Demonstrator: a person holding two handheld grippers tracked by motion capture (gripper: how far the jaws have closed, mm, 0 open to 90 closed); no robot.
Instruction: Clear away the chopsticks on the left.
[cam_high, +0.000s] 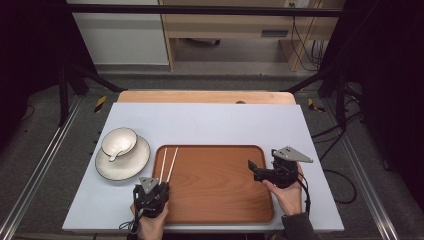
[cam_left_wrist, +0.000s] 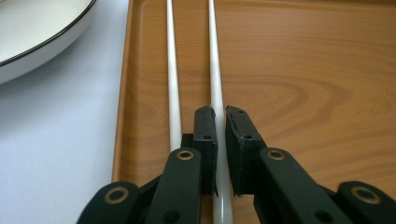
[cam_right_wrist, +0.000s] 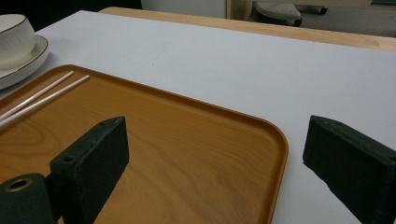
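**Chopstick caught at the tray's left edge**

Now, low in the high view, my left gripper (cam_high: 161, 187) sits at the lower left corner of the wooden tray (cam_high: 220, 200), its jaws pinched almost together on one white chopstick (cam_left_wrist: 215, 74). In the left gripper view that chopstick runs up the middle of the frame from between the black pads (cam_left_wrist: 207, 140), while a second chopstick (cam_left_wrist: 173, 84) lies just left of it, outside the jaws, close along the tray's left rim. Both sticks lie flat on the tray and point toward the top of the frame. My right gripper (cam_high: 256, 168) hovers over the tray's right edge, right of centre in the high view, jaws spread wide with nothing between them. At the left, on the white table (cam_high: 210, 125), a bowl (cam_high: 119, 141) with a spoon (cam_high: 116, 153) in it stands on a plate (cam_high: 135, 162).
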